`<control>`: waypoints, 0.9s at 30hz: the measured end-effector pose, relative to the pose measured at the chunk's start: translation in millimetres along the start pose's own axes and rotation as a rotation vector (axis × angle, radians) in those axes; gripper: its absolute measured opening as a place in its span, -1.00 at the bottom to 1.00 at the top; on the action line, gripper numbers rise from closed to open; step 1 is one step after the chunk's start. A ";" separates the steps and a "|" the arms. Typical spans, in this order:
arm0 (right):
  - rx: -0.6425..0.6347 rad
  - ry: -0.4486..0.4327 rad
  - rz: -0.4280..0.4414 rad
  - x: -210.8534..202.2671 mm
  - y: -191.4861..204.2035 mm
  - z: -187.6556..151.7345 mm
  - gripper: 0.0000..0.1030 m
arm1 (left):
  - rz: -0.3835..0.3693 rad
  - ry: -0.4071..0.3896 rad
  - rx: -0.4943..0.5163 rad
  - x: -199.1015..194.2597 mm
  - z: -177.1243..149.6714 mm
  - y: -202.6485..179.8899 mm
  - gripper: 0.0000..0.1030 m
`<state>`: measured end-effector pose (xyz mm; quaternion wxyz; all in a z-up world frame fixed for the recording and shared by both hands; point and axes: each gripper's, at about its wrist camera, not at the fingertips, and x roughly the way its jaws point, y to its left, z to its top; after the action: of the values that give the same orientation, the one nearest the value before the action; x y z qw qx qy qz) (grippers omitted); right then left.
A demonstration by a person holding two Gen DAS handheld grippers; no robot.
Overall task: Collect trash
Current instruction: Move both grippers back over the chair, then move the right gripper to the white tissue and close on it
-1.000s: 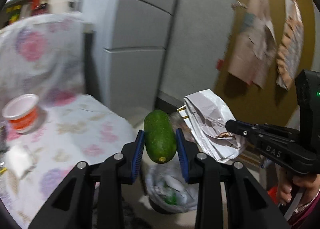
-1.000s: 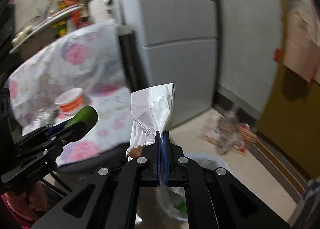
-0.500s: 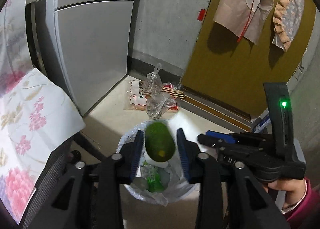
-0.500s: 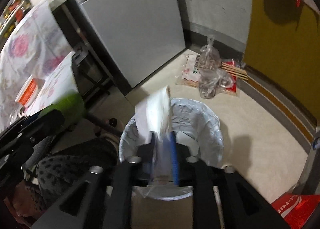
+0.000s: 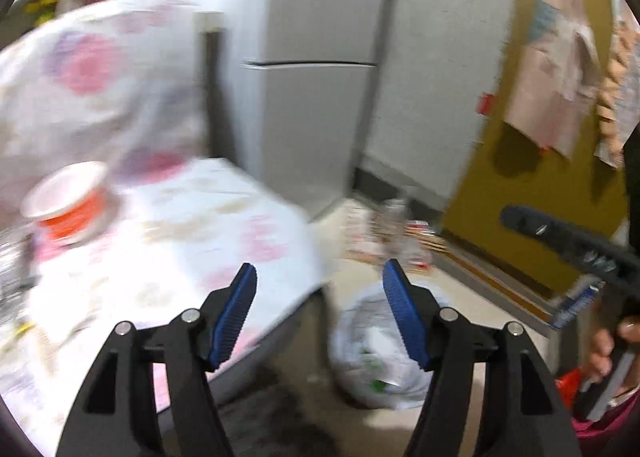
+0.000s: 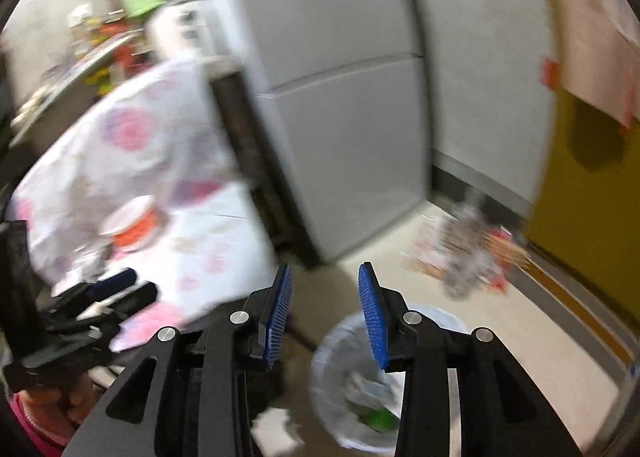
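Between left gripper [image 5: 318, 313] pads: nothing, jaws wide, just been opening. Right gripper [image 6: 325, 313] also empty, partly spread, just been opening. Trash bin [image 6: 344, 337] on floor below both; red cup [image 5: 66, 203] on flowered table [image 5: 192, 241].

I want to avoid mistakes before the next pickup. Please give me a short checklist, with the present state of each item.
1. Left gripper empty, jaws just opened: ok.
2. Right gripper empty, jaws just opened: ok.
3. Trash bin on the floor below, liner open: ok.
4. Red and white cup on the flowered tablecloth, free to grasp: ok.
5. Cup empty or full: cannot tell.
6. Views sharp enough to aim: not ok, both are blurred.
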<state>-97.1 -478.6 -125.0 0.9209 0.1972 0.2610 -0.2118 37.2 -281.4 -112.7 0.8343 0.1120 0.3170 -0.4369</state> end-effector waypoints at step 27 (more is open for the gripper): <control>-0.519 0.249 0.585 91.5 311.6 -25.4 -0.14 | 0.731 -0.094 -0.527 -214.0 -91.6 203.1 0.51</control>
<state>117.3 -233.4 -117.8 0.9228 0.0486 0.3483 0.1574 70.8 22.4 -67.8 0.9473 -0.0195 0.3190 -0.0224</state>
